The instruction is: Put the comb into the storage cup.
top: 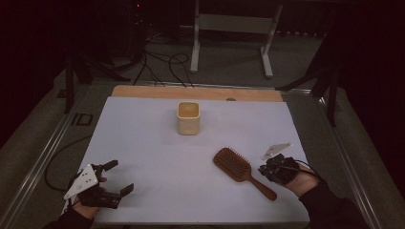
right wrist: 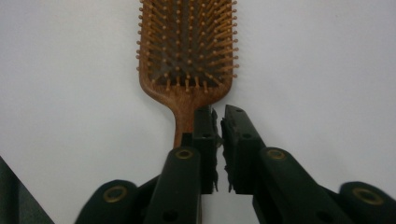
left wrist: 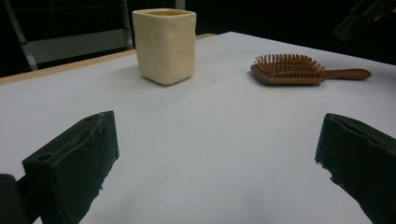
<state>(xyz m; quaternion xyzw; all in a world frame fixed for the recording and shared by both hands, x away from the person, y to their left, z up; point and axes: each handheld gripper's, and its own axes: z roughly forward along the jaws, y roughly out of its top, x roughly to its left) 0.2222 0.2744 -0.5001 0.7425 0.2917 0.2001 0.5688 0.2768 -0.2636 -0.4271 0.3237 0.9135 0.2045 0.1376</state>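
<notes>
Wooden hairbrush (top: 237, 167) lying bristles up on the white table (top: 157, 157), well apart from the cream cup (top: 188, 118). Right gripper (right wrist: 219, 116) just above its handle, fingers closed, empty. Left gripper (top: 117, 177) far from brush, fingers wide open. Nothing between.

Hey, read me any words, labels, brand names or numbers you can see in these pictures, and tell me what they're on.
There is no readable text.
The cream cup: dimpled sides, no print.
The wooden hairbrush: no brand mark on the bristle side or handle.
The left claw and right claw: no lettering; holes in the left one's grey plate are not characters.
</notes>
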